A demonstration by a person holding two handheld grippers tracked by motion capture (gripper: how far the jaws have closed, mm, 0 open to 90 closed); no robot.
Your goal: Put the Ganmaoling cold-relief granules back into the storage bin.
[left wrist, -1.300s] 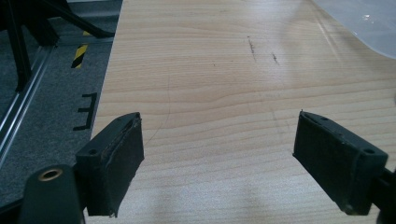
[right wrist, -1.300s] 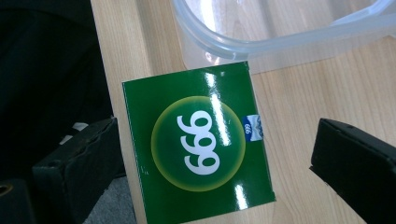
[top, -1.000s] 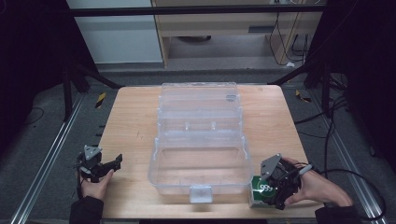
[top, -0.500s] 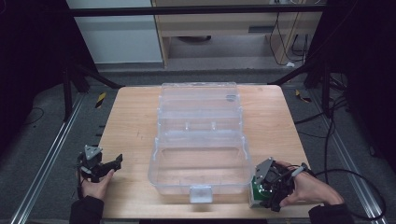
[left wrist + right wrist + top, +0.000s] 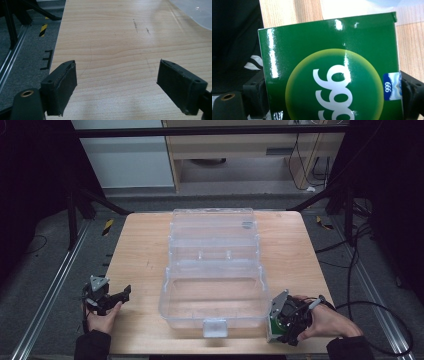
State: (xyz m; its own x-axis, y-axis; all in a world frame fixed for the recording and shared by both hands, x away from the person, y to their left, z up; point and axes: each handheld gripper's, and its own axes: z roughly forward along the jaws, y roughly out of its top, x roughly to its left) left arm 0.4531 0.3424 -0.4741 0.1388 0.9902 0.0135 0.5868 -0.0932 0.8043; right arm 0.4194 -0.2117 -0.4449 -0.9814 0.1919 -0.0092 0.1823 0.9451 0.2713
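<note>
A clear plastic case (image 5: 215, 270) lies open in the middle of the wooden table (image 5: 140, 250), lid toward the far side. At the front right corner my right gripper (image 5: 276, 324) is shut on a green box (image 5: 332, 75) with a yellow-green circle and white figures; the box sits squeezed between both jaws, just right of the case's front. My left gripper (image 5: 122, 294) rests at the table's front left edge, open, with bare wood between its pads (image 5: 62, 85).
The case's front latch (image 5: 215, 327) points toward the near table edge. Metal floor rails run along both sides of the table. A corner of the clear case (image 5: 197, 12) lies far ahead of the left gripper.
My right gripper with the green box has dropped lower and moved a little toward the table's front edge. The left gripper has stayed put.
</note>
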